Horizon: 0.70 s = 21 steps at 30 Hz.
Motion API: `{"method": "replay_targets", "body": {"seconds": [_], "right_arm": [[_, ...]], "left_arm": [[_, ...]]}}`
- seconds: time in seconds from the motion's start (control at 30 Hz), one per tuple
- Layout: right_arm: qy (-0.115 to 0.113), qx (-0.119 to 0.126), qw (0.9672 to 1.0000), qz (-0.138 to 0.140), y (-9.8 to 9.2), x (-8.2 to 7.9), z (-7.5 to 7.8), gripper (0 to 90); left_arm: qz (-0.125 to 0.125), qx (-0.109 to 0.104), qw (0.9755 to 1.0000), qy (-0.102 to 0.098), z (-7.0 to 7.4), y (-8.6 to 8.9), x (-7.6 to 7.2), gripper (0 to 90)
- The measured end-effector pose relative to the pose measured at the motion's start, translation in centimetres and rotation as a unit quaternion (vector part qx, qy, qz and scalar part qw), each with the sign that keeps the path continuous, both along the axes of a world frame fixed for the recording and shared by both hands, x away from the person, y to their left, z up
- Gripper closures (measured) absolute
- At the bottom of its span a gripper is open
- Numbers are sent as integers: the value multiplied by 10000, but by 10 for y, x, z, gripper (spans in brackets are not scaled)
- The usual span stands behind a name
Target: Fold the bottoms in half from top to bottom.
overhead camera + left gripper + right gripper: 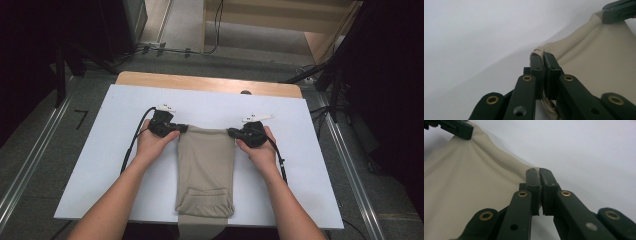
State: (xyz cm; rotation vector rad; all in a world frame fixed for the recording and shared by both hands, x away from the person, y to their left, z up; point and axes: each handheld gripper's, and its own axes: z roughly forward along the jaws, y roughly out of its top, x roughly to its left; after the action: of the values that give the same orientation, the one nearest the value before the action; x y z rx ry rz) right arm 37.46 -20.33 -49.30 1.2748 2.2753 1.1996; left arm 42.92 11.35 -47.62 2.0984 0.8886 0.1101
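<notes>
Forearms flanked beige trousers (205,170) running lengthwise away from the person, far corners pinched by left gripper (181,129) and right gripper (233,132), equally near

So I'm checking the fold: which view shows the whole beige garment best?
The high view: the garment lies full length on the white board, its near end over the edge. The left gripper view and right gripper view show just the far corners, each pinched between shut jaws.
</notes>
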Motion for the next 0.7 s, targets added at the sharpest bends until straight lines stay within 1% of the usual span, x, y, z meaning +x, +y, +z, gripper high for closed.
{"method": "replay_targets", "body": {"seconds": [0.03,0.07,0.13,0.17,0.2,0.27,0.33,0.37,0.43,0.47,0.53,0.6,0.67,0.7], "right_arm": [[-109,-54,9999,-42,0,6,8,852],[-109,-54,9999,-42,0,6,8,852],[-170,-60,9998,-96,-1,12,17,852],[-241,-63,9996,-151,-3,19,25,852],[-241,-63,9996,-151,-3,19,25,852],[-297,-40,9993,-208,-5,27,32,852],[-343,-11,9990,-284,-7,34,40,852],[-398,9,9988,-300,-8,37,43,852],[-461,20,9983,-349,-9,43,50,852],[-490,29,9981,-370,-9,46,53,852],[-566,-14,9976,-389,-8,51,59,852],[-610,-65,9971,-459,-8,56,63,855],[-619,-120,9968,-499,-7,62,66,857],[-646,-150,9965,-508,-7,65,67,857]], "left_arm": [[-3,-10,10000,-72,5,-1,3,883],[3,-16,9999,-136,9,-2,5,883],[9,-8,9997,-227,19,-4,12,883],[10,-22,9996,-280,23,-5,15,882],[25,-3,9994,-354,27,-6,19,882],[57,-33,9989,-475,34,-8,26,882],[88,-19,9982,-587,41,-10,33,882],[99,-21,9981,-613,44,-11,37,882],[136,23,9975,-699,49,-13,44,883],[155,14,9974,-705,50,-13,47,883],[200,-43,9972,-722,53,-15,54,883],[256,-146,9968,-743,54,-16,59,883],[267,-99,9963,-807,55,-17,63,883],[293,-130,9961,-819,56,-18,66,883]]}}
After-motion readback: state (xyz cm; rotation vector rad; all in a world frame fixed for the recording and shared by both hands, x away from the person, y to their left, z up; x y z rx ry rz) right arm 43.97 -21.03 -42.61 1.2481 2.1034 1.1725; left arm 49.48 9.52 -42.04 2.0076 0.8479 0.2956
